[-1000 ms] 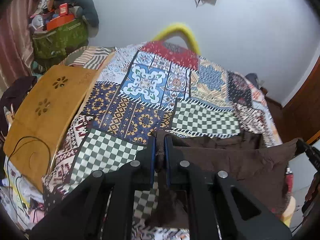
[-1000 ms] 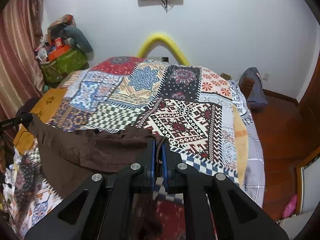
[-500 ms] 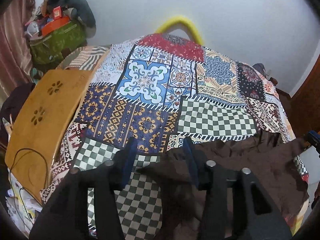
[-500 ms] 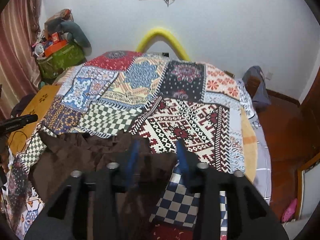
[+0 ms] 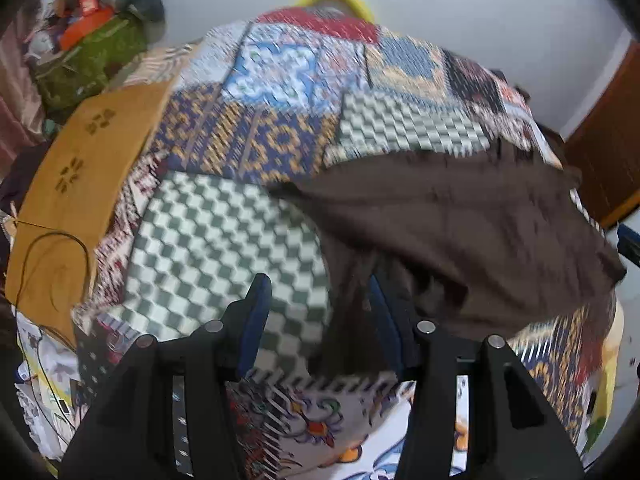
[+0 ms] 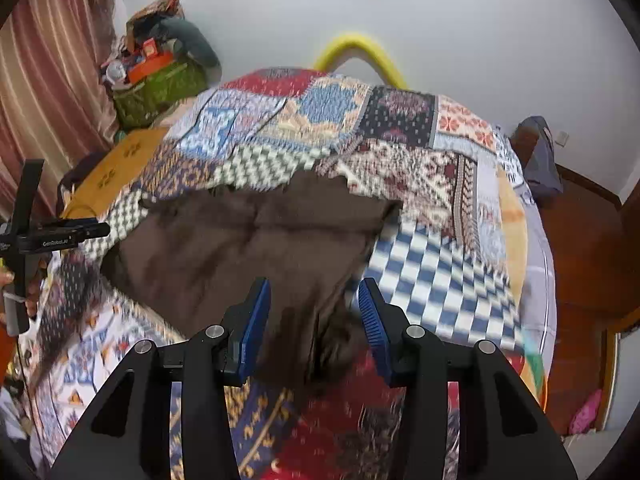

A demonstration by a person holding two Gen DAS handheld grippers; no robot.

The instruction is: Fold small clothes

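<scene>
A dark brown garment [image 5: 460, 232] lies spread on the patchwork bedspread [image 5: 280, 140]. In the right wrist view the garment [image 6: 248, 248] lies flat ahead, its near end bunched between the fingers. My left gripper [image 5: 318, 320] is open and empty, its right finger over the garment's left edge. My right gripper [image 6: 314, 312] is open and empty above the garment's near end. The left gripper also shows in the right wrist view [image 6: 48, 234] at the far left.
A wooden lap table [image 5: 76, 184] with a black cable leans at the bed's left side. A green bag of clutter [image 6: 156, 80] stands by the curtain. A yellow curved tube [image 6: 360, 56] rises behind the bed. A wooden floor [image 6: 580, 248] lies right.
Both grippers opened and let go of the brown garment, which dropped flat onto the bedspread. Both grippers have drawn back toward the near edge.
</scene>
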